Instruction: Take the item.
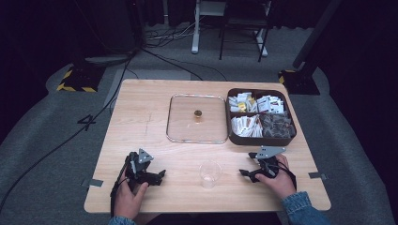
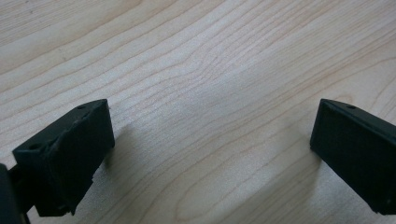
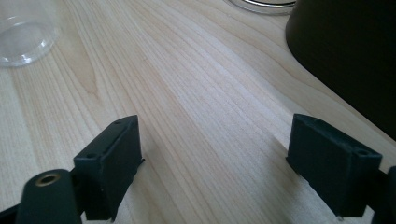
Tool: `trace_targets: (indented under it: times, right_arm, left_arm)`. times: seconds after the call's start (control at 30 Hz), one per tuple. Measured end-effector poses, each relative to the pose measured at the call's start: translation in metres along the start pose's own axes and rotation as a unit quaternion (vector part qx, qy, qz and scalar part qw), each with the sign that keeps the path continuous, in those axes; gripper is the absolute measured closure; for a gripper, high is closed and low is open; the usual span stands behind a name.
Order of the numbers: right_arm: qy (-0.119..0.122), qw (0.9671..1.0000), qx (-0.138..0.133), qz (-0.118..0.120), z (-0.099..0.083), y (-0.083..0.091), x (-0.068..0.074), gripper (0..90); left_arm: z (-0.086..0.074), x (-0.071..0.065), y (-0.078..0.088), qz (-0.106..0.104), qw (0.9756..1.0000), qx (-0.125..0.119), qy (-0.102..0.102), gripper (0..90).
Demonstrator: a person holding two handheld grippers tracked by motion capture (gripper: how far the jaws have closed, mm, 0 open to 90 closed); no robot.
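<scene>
Left gripper (image 1: pixel 161 174): jaws wide apart, empty — resting on wooden table (image 1: pixel 141 117)
Right gripper (image 1: pixel 242 173): jaws spread, nothing between
Clear cup (image 1: pixel 210 174): upright between both grippers, untouched
Lidded tray (image 1: pixel 197 118), compartment box (image 1: pixel 261 117): beyond grippers, well apart

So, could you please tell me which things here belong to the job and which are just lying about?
Job:
- clear cup, nearest both grippers
- left gripper, open
- right gripper, open

Lying about:
- clear lid
- brown box of packets
- table
</scene>
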State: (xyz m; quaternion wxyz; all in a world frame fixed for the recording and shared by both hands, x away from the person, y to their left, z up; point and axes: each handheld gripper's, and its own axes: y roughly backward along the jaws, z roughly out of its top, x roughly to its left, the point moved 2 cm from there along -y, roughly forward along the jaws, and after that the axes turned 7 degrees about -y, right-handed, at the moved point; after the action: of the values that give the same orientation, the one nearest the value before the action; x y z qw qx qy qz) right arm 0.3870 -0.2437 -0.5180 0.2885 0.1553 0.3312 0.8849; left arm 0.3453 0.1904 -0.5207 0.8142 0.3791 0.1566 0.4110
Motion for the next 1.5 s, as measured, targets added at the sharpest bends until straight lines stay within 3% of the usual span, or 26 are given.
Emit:
trace_targets:
  times: [0.67, 0.87, 1.03, 1.2, 1.27, 1.3, 1.47, 1.5]
  right_arm:
    - [-0.004, 1.0, 0.001, 0.001, -0.001, 0.0, 0.0, 15.3]
    - [-0.014, 0.9999, -0.008, -0.006, -0.001, 0.002, -0.001, 22.1]
    - [-0.013, 0.9996, -0.025, -0.009, 0.002, 0.015, -0.001, 21.0]
    - [-0.037, 0.9987, -0.034, -0.007, 0.007, 0.032, -0.007, 24.1]
    - [-0.064, 0.9968, -0.048, 0.008, 0.011, 0.038, -0.012, 26.6]
    - [-0.067, 0.9965, -0.05, 0.009, 0.013, 0.04, -0.013, 27.4]
    - [-0.061, 0.9962, -0.062, 0.001, 0.03, 0.053, -0.018, 31.6]
    - [-0.054, 0.9964, -0.065, -0.009, 0.038, 0.06, -0.022, 34.3]
  left_arm:
    - [0.001, 0.0, -0.001, 0.003, 1.0, 0.0, 0.006, 0.1]
    - [0.002, 0.0, -0.001, 0.002, 1.0, 0.004, 0.005, 0.1]
    - [0.003, 0.0, -0.002, 0.009, 0.9999, 0.0, 0.009, 0.1]
    - [0.006, -0.002, -0.005, 0.025, 0.9993, 0.004, 0.027, 0.1]
    - [0.007, -0.002, -0.006, 0.026, 0.9992, 0.005, 0.031, 0.1]
    - [0.007, -0.002, -0.006, 0.026, 0.9992, 0.005, 0.031, 0.1]
    - [0.007, -0.002, -0.006, 0.026, 0.9992, 0.006, 0.031, 0.1]
    - [0.007, -0.002, -0.006, 0.026, 0.9992, 0.005, 0.032, 0.1]
